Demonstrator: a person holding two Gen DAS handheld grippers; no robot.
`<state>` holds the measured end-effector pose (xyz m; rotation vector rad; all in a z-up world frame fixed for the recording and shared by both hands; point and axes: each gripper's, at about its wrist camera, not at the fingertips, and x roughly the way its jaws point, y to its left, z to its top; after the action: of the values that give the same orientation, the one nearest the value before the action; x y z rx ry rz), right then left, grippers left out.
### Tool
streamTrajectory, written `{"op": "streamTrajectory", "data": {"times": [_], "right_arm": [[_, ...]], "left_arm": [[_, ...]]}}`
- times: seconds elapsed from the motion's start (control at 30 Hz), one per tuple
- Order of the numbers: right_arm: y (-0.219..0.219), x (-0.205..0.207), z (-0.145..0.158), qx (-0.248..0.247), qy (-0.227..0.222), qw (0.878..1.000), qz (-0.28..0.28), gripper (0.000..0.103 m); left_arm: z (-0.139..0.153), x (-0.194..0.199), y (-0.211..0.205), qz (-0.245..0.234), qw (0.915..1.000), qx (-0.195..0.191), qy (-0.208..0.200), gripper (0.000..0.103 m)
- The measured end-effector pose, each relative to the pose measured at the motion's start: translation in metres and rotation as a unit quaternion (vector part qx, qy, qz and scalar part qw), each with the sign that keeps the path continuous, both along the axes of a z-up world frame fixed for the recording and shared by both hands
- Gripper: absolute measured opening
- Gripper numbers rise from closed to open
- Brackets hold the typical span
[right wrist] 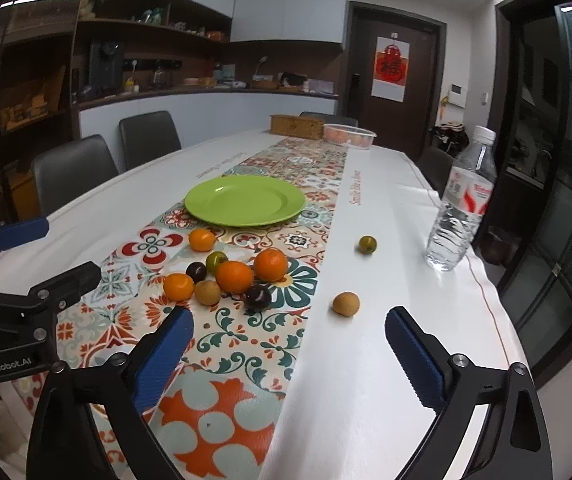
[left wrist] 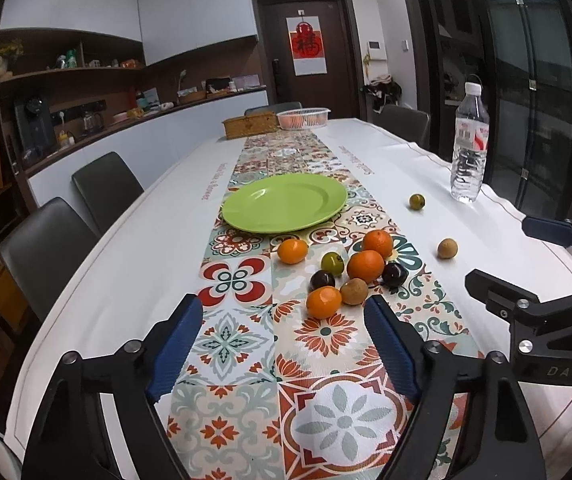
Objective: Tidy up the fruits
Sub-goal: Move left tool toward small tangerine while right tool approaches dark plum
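Dining-room bench (left wrist: pixel 134 248) with a patterned runner down the middle, green plate (left wrist: pixel 284 202) at frame centre, bare, so nothing is organized yet by my read; every fruit is left to move. Main cluster sits just below the plate in the left wrist view: four oranges, e.g. nearest orange (left wrist: pixel 323 302), two dark plums, a green fruit, a brown kiwi-like fruit (left wrist: pixel 353 291). Two strays on the white cloth, right of centre: brown fruit (right wrist: pixel 345 303) and greenish fruit (right wrist: pixel 367 245), well apart from the cluster. Left gripper (left wrist: pixel 284 336) fingers spread, nothing between them; right gripper (right wrist: pixel 289 344) fingers wide apart, also holding nothing. Right wrist view puts the brown stray just above its fingers and shows the water bottle (right wrist: pixel 459 208) large at right; left wrist view centres the cluster instead and catches the right gripper at its right edge.
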<state>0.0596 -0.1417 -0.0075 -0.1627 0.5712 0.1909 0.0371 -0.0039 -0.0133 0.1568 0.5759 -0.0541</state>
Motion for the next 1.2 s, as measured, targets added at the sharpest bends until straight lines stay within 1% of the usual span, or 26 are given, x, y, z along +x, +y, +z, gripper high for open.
{"op": "streamTrajectory", "data": {"times": [0.03,0.1,0.13,0.17,0.2,0.27,0.37,0.5,0.63,0.73,0.87,0.93,1.07,1.13,1.2], "right_arm": [[0.002,0.004,-0.001,-0.002,0.003,1.000,0.003,0.095],[0.004,0.010,-0.004,-0.005,0.010,1.000,0.009,0.092],[0.005,0.014,-0.006,-0.007,0.014,1.000,0.012,0.091],[0.005,0.017,-0.008,-0.009,0.018,1.000,0.015,0.090],[0.007,0.020,-0.010,-0.011,0.022,1.000,0.018,0.089],[0.009,0.026,-0.014,-0.013,0.029,0.999,0.023,0.088],[0.012,0.035,-0.020,-0.018,0.040,0.999,0.031,0.086],[0.016,0.046,-0.029,-0.026,0.057,0.997,0.041,0.082],[0.017,0.056,-0.036,-0.030,0.074,0.996,0.049,0.078],[0.020,0.064,-0.042,-0.035,0.088,0.994,0.057,0.076],[0.022,0.072,-0.049,-0.035,0.103,0.992,0.063,0.072],[0.024,0.075,-0.052,-0.034,0.108,0.992,0.063,0.071],[0.026,0.081,-0.056,-0.034,0.114,0.991,0.066,0.068],[0.026,0.084,-0.057,-0.033,0.117,0.990,0.067,0.067],[0.026,0.087,-0.059,-0.028,0.121,0.990,0.066,0.067]], "left_arm": [[-0.002,0.003,0.001,-0.001,1.0000,0.005,0.005,0.078],[-0.006,0.010,0.002,-0.005,0.9998,0.003,0.018,0.076],[-0.008,0.013,0.001,-0.007,0.9998,-0.008,0.018,0.074],[-0.010,0.017,0.001,-0.008,0.9998,-0.005,0.017,0.073],[-0.013,0.020,0.000,-0.010,0.9998,-0.009,0.016,0.073],[-0.018,0.026,-0.001,-0.013,0.9996,0.001,0.025,0.072],[-0.026,0.035,-0.002,-0.022,0.9987,0.004,0.045,0.071],[-0.039,0.045,-0.005,-0.041,0.9957,0.002,0.082,0.070],[-0.046,0.058,-0.006,-0.064,0.9932,0.023,0.095,0.067],[-0.051,0.064,-0.008,-0.079,0.9911,0.021,0.105,0.066],[-0.059,0.074,-0.007,-0.094,0.9885,0.029,0.115,0.063],[-0.062,0.078,-0.007,-0.101,0.9872,0.025,0.121,0.060],[-0.066,0.086,-0.008,-0.108,0.9855,0.019,0.130,0.060],[-0.068,0.090,-0.008,-0.111,0.9842,0.012,0.137,0.056],[-0.070,0.094,-0.007,-0.113,0.9832,0.005,0.144,0.055]]}}
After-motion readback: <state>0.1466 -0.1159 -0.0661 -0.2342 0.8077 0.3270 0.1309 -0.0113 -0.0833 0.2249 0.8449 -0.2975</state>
